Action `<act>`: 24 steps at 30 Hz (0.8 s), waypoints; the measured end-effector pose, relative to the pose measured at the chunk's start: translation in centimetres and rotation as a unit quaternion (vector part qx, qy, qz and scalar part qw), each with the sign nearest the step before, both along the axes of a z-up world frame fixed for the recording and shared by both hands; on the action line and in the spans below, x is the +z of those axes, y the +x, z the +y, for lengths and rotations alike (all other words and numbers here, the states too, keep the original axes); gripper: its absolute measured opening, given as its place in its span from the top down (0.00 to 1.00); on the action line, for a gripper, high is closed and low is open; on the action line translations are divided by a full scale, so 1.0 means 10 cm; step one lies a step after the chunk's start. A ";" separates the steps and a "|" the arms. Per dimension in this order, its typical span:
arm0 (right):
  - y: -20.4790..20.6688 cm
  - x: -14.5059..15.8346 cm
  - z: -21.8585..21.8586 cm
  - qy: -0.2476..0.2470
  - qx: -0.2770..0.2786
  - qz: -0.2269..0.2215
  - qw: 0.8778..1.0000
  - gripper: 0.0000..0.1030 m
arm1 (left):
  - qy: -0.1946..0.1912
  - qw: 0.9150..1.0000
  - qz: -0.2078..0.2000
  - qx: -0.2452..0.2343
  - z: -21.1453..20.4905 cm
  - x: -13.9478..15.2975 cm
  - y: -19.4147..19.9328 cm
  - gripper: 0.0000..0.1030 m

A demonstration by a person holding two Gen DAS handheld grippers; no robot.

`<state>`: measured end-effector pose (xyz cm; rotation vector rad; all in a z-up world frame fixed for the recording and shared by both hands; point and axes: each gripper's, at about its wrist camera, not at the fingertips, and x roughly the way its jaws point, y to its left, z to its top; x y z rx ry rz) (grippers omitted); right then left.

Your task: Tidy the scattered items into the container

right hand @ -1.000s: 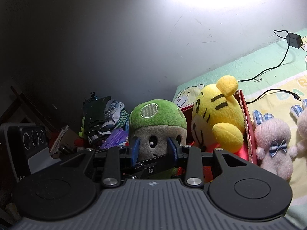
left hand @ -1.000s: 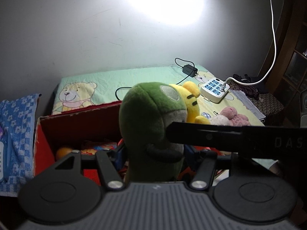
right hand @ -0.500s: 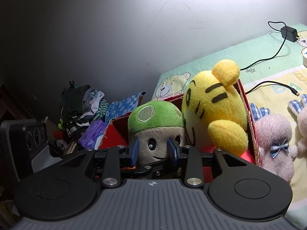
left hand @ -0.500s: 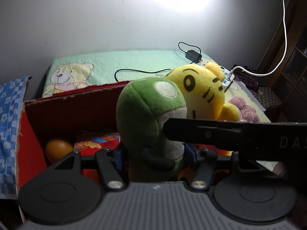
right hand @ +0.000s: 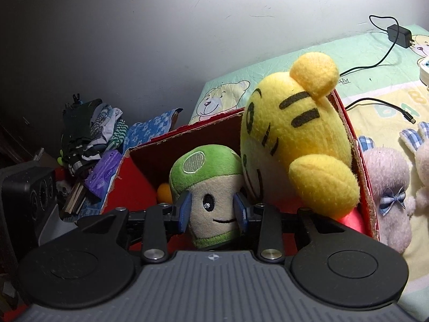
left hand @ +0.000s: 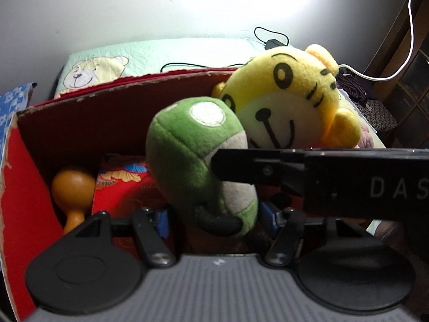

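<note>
A green-capped mushroom plush [right hand: 203, 166] sits low inside the red cardboard box [right hand: 187, 131]. My right gripper [right hand: 212, 210] is shut on its beige stalk, blue pads pressing both cheeks. In the left wrist view the same plush [left hand: 187, 145] leans left between the fingers of my left gripper [left hand: 215, 217]. That gripper stands open, with a gap at the left pad. The right gripper's black finger crosses in front from the right. A yellow tiger plush [left hand: 295, 102] leans on the box's right wall [right hand: 356, 161].
An orange maraca-shaped toy [left hand: 72, 185] and a red patterned packet [left hand: 126, 185] lie in the box [left hand: 120, 88]. A pink bunny plush [right hand: 388, 182] sits on the bed to the box's right, near black cables [right hand: 375, 102]. Clothes [right hand: 91, 134] are piled to the left.
Both grippers have come down and forward with the mushroom plush, from above the box rim to inside the box. The plush now tilts left in the left wrist view.
</note>
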<state>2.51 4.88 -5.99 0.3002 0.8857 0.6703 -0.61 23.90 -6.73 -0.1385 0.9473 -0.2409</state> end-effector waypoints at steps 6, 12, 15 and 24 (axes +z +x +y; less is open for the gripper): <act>0.06 -0.04 0.04 -0.002 0.000 0.004 1.000 0.62 | -0.001 1.000 0.013 -0.002 0.06 0.02 0.01 0.36; 0.10 -0.09 0.01 0.009 -0.005 0.001 1.000 0.58 | -0.002 1.000 -0.002 0.007 0.12 0.13 -0.07 0.38; 0.10 -0.09 0.00 0.012 -0.005 0.001 1.000 0.58 | -0.005 1.000 -0.021 0.014 0.15 0.21 -0.16 0.40; 0.05 -0.02 0.00 0.014 0.001 -0.005 1.000 0.56 | -0.020 0.998 -0.046 0.046 0.18 0.31 -0.21 0.45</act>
